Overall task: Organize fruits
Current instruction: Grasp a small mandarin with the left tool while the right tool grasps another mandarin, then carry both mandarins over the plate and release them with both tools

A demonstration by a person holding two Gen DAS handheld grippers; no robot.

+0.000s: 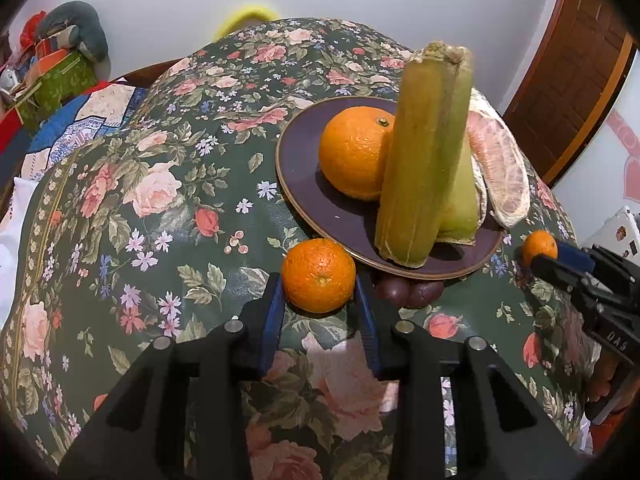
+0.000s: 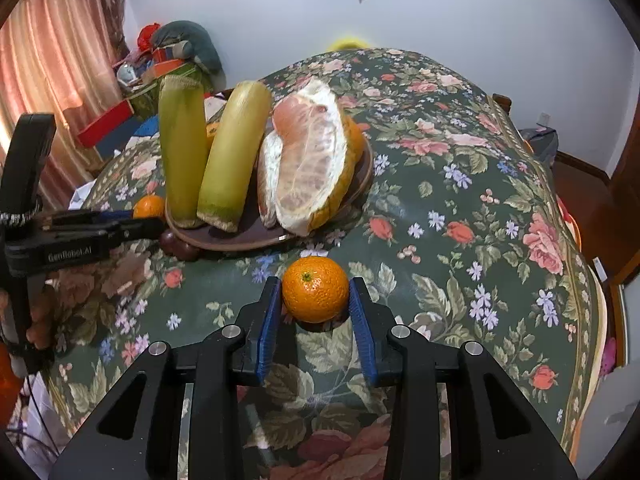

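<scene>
Both sets of jaws are clamped on fruit: my left gripper (image 1: 319, 292) pinches one mandarin (image 1: 319, 275) between its blue pads, and my right gripper (image 2: 315, 300) squeezes a second mandarin (image 2: 315, 289) the same way. Each fruit sits on the floral cloth (image 1: 132, 200) covering the tabletop, near its front edge, just short of the plate (image 1: 298, 168). I judge the grips are low and centred so the round fruit cannot roll out when I lift. Tucked under the plate's near rim are two dark round fruits (image 1: 408, 292). On the plate itself an orange (image 1: 354, 152), two green stalks (image 1: 424, 152) leaning upright and peeled pomelo segments (image 1: 500, 168) are crowded together, so free space looks scarce at the front left.
</scene>
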